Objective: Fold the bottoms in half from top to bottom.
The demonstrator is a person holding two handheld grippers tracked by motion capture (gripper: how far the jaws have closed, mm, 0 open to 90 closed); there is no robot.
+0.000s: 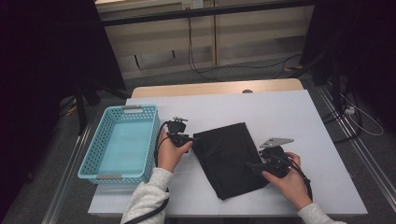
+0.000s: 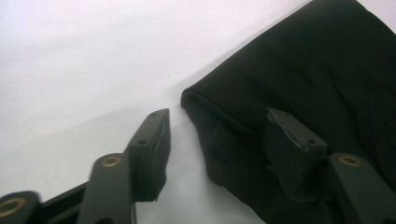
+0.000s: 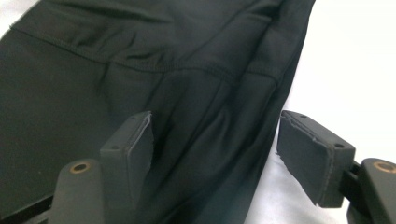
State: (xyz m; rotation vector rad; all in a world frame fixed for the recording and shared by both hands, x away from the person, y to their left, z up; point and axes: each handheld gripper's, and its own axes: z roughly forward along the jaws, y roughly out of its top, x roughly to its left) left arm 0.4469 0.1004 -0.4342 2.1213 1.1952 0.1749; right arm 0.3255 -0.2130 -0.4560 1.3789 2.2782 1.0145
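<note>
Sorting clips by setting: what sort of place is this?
Probably a lab or recording workspace: a white board laid over a table, loose cables on grey floor, and dark stands around it.

A light-blue perforated plastic basket (image 1: 122, 142) with grey handle grips stands on the left part of a white board (image 1: 280, 112) that covers a pale wooden table (image 1: 215, 87); the basket's interior holds nothing visible. Beyond the table's far edge, black cables (image 1: 219, 70) trail across a grey carpeted floor (image 1: 252, 70) before a beige panelled wall (image 1: 243, 32). A white cable (image 1: 362, 122) lies on the floor at right.
</note>
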